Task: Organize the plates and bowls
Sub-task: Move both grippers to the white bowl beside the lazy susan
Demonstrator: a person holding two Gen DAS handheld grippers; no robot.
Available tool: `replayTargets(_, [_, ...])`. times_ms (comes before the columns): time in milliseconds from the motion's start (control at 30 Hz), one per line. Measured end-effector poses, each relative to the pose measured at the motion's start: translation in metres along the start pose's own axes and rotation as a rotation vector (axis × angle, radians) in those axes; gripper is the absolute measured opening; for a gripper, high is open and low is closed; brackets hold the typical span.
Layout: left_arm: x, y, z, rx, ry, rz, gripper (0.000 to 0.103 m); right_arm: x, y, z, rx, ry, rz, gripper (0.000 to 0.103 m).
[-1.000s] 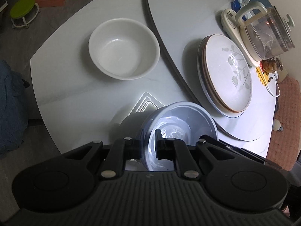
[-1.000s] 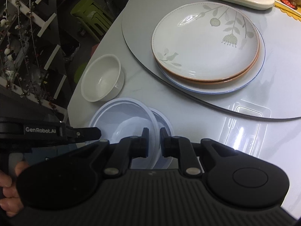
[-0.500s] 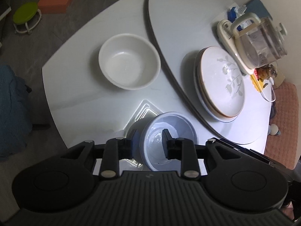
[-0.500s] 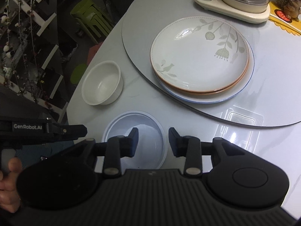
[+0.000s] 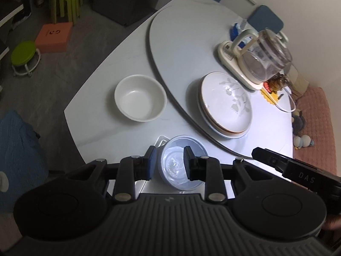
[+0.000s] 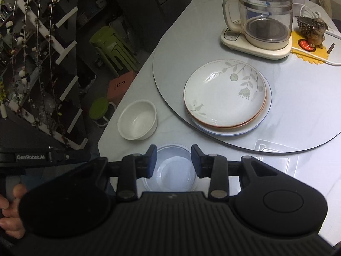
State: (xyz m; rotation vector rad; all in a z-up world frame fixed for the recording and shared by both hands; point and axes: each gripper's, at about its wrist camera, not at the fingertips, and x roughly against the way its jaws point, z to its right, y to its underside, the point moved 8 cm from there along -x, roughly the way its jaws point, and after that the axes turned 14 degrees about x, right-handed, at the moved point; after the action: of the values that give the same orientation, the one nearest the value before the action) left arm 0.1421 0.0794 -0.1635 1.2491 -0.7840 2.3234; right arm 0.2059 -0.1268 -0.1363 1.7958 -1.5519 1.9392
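While upright, mouth up, pale bowl (image 5: 181, 166) rests on table (image 5: 102, 115) | both tongs (image 5: 168, 162) (image 6: 173, 162) spread apart

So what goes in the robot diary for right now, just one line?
left gripper: open | right gripper: open | clear bowls: on table, below both | white bowl: alone | plates: stacked on turntable

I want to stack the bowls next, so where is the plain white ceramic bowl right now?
In both views the plain white ceramic bowl stands alone near the table's left edge, left of the stacked floral plates and beyond the translucent plastic bowl.
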Motion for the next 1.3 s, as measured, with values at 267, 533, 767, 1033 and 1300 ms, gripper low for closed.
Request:
replayTargets(267, [0.029, 0.002, -0.001, -0.081, 0.077, 0.005, 0.032, 0.018, 0.004, -0.031, 0.031, 0.014, 0.059, 0.039])
replayTargets(533, [0.045, -0.004, -0.019, -0.134, 0.097, 0.016, 0.032, 0.022, 0.007, -0.048, -0.023, 0.071, 0.086, 0.039])
replayTargets(767, [0.053, -0.013, -0.041, -0.183, 0.119, 0.007, 0.032, 0.017, 0.015, -0.075, -0.035, 0.121, 0.091, 0.039])
replayTargets(1033, [0.053, -0.015, -0.065, -0.228, 0.130, -0.024, 0.032, 0.007, 0.027, -0.100, -0.073, 0.164, 0.085, 0.039])
replayTargets(1300, [0.046, -0.022, -0.074, -0.217, 0.148, -0.043, 0.032, 0.007, 0.030, -0.108, -0.095, 0.201, 0.074, 0.038])
